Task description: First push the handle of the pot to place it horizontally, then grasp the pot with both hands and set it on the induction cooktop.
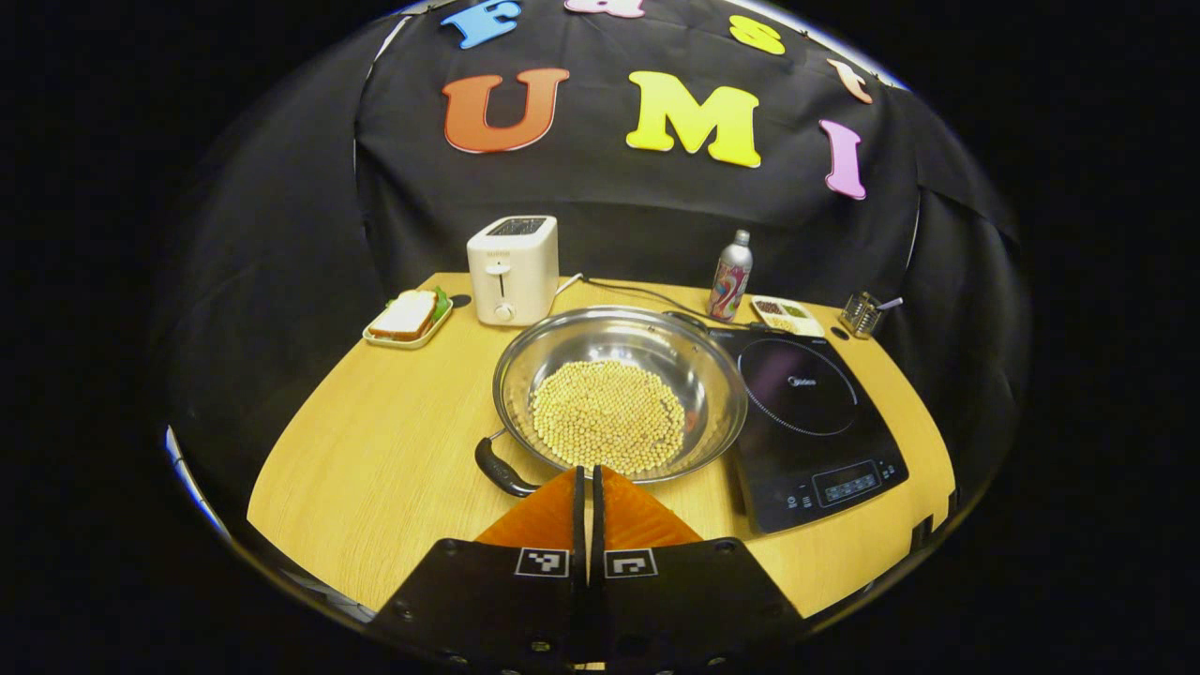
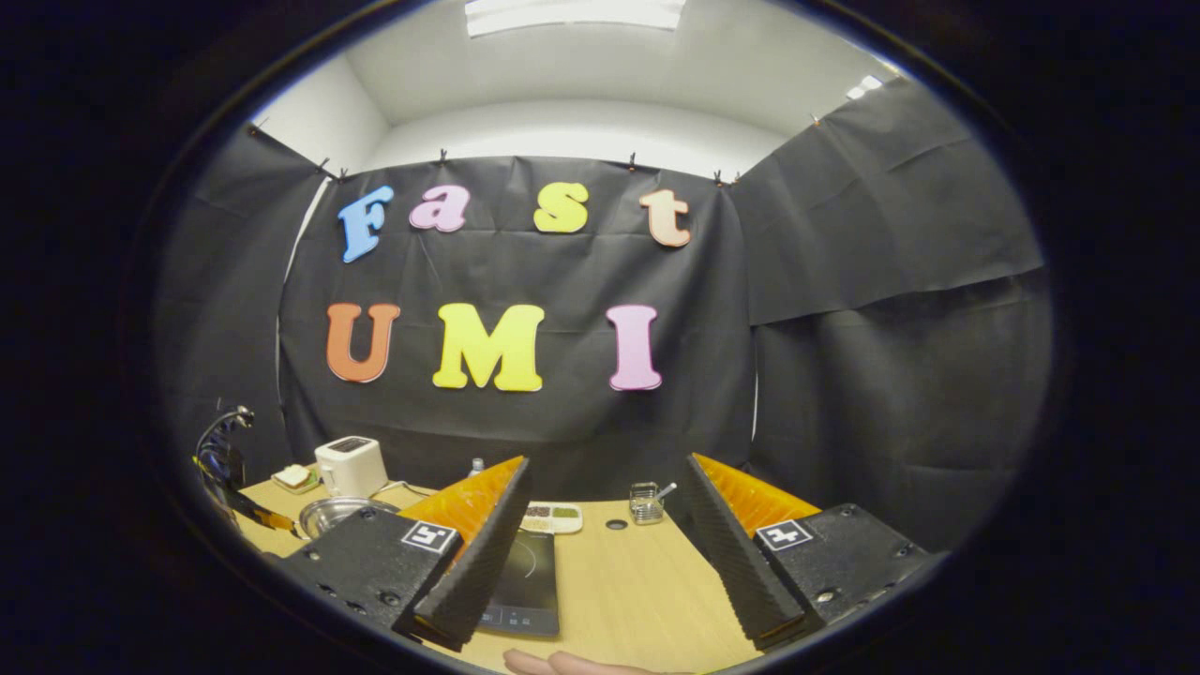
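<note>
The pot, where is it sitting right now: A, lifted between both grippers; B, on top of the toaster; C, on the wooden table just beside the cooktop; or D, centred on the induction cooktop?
C: in the left gripper view the pot, full of small pale beans, rests on the table next to the induction cooktop, whose round cooking zone is bare.

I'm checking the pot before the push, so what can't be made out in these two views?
- Left gripper view: the pot's near rim and part of its black handle are covered by the left gripper.
- Right gripper view: the right gripper's finger hides most of the induction cooktop; the pot is too small to judge.
</note>
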Available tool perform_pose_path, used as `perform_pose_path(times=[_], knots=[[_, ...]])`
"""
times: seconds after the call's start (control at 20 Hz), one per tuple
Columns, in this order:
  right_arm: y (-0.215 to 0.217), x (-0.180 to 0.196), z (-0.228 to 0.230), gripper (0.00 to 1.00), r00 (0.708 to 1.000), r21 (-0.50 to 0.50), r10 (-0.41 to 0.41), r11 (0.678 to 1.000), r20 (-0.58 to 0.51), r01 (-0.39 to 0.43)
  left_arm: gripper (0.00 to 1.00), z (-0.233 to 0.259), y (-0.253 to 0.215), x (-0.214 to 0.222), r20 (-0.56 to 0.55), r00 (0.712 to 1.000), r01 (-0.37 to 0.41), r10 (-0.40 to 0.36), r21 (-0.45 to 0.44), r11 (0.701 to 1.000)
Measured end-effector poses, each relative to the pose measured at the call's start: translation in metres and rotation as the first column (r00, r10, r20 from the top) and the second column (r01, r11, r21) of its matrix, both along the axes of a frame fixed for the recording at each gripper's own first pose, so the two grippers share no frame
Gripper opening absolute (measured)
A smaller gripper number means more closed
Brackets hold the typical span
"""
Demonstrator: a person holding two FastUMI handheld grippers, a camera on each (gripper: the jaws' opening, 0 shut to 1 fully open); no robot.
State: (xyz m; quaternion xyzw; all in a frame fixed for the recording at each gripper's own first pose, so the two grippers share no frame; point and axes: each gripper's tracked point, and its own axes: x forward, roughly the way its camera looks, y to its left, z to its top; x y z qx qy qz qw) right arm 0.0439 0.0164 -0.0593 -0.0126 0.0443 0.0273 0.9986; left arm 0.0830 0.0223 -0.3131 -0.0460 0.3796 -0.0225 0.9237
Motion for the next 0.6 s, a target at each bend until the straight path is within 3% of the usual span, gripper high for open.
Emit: perform_pose_path(times=[0.1, 0.35, 0.6], knots=[[-0.001, 0.008, -0.004, 0.96, 1.0, 0.011, -0.01, 1.0, -0.007, 0.01, 0.0, -0.016, -0.005, 0.0, -0.045, 0.999, 0.007, -0.009, -0.034, 0.999], [0.011, 0.032, -0.017, 1.0, 0.999, 0.024, 0.003, 1.0, -0.051, -0.001, 0.0, -0.048, 0.002, 0.0, -0.121, 0.993, 0.008, -0.01, -0.013, 1.0], [0.014, 0.051, -0.024, 0.97, 0.994, 0.027, 0.01, 1.0, -0.108, -0.007, 0.0, -0.047, 0.017, 0.017, -0.099, 0.994, -0.042, 0.038, -0.032, 0.999]])
